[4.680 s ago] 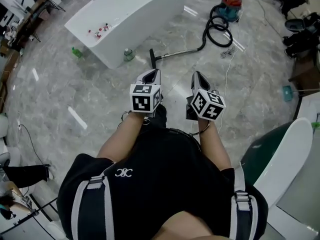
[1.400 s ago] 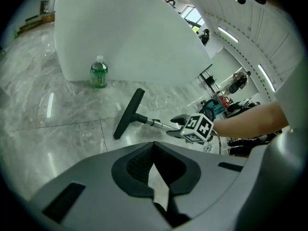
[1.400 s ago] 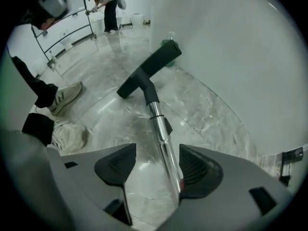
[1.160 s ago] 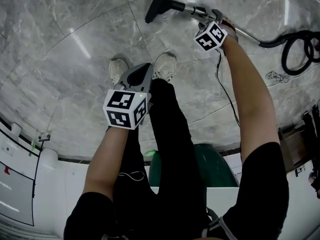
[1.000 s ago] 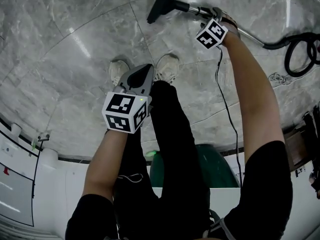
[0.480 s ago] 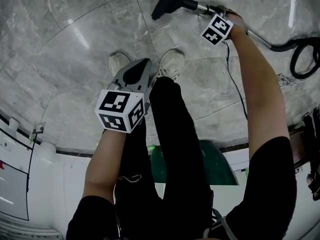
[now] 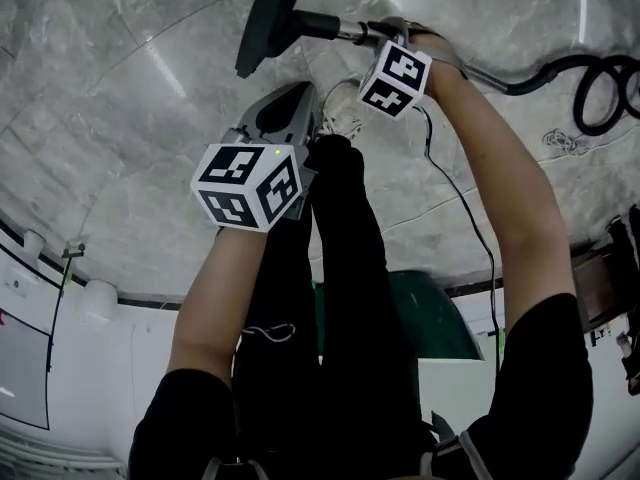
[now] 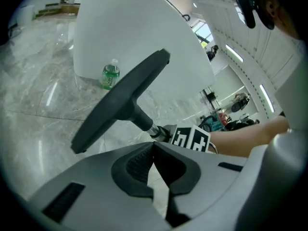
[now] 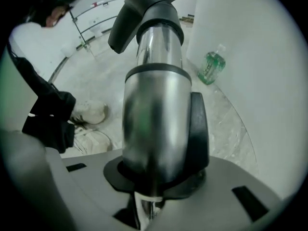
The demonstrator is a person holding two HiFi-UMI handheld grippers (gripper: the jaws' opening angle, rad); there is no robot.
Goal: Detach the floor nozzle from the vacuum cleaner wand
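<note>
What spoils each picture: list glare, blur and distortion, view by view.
Head view: light streaks glare on the marble floor, and the wide lens bends the edges. Left gripper view: fisheye, dark corners, floor nozzle sharp. Right gripper view: the wand fills the frame, close and smeared, reflections on its metal.

You have no word, number or brand to read here: your left gripper (image 7: 298,98) and right gripper (image 7: 390,36) bear only black-and-white square marker patterns, and the label on the green bottle (image 8: 110,75) is too small to make out.
</note>
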